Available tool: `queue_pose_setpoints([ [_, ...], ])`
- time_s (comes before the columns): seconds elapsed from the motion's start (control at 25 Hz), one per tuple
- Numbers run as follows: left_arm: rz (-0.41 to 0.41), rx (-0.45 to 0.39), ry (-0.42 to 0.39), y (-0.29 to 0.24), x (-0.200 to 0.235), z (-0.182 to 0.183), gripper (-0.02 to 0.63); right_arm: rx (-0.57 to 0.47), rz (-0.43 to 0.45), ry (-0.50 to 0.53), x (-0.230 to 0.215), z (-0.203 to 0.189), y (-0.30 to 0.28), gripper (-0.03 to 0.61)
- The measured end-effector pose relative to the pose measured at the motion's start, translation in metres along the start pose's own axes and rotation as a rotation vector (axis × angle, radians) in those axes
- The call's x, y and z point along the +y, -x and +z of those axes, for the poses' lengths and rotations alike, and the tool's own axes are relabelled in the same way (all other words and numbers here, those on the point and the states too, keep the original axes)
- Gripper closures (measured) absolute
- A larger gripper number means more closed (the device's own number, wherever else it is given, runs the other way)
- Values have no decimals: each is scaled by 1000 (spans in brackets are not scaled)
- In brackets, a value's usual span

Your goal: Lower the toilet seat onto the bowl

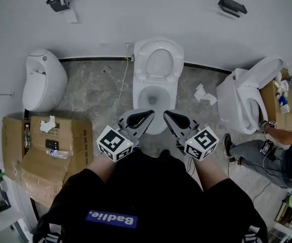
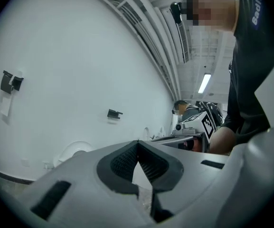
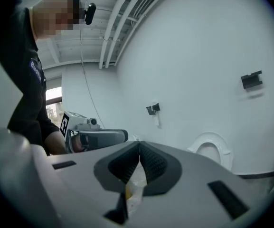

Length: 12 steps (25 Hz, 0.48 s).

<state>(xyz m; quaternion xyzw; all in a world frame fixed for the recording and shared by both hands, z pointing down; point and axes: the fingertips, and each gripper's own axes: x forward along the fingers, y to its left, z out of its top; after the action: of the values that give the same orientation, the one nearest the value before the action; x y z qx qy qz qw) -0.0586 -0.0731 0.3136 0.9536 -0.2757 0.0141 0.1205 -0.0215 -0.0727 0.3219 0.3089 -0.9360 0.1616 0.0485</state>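
Note:
A white toilet stands against the wall in the head view, its seat [image 1: 158, 59] raised upright and leaning on the wall above the open bowl [image 1: 155, 99]. My left gripper [image 1: 151, 114] and right gripper [image 1: 166, 114] hover side by side just in front of the bowl's near rim, touching nothing. Both are shut with nothing between the jaws. In the left gripper view the shut tips [image 2: 137, 143] point toward the wall, with the raised seat [image 2: 74, 152] low at left. The right gripper view shows its shut tips [image 3: 139, 144] and the seat [image 3: 213, 149] at right.
A white urinal-like fixture [image 1: 42, 80] and an open cardboard box [image 1: 44, 151] stand to the left. Another toilet [image 1: 247, 97] stands to the right, with a person [image 1: 267, 148] sitting on the floor by it. Crumpled tissue [image 1: 204, 94] lies on the floor between the toilets. Two black holders [image 1: 62, 3] [image 1: 232, 5] hang on the wall.

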Motion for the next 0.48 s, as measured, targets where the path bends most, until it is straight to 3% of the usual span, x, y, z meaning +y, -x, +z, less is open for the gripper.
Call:
queue_pose_setpoints([
  [0.24,-16,-8,5,-16,30,8,600,4,-25,-6,-23,8,-20,551],
  [0.48,55,-7,8,-56,68,20,600,20,29,-15,-73,21,-38,551],
])
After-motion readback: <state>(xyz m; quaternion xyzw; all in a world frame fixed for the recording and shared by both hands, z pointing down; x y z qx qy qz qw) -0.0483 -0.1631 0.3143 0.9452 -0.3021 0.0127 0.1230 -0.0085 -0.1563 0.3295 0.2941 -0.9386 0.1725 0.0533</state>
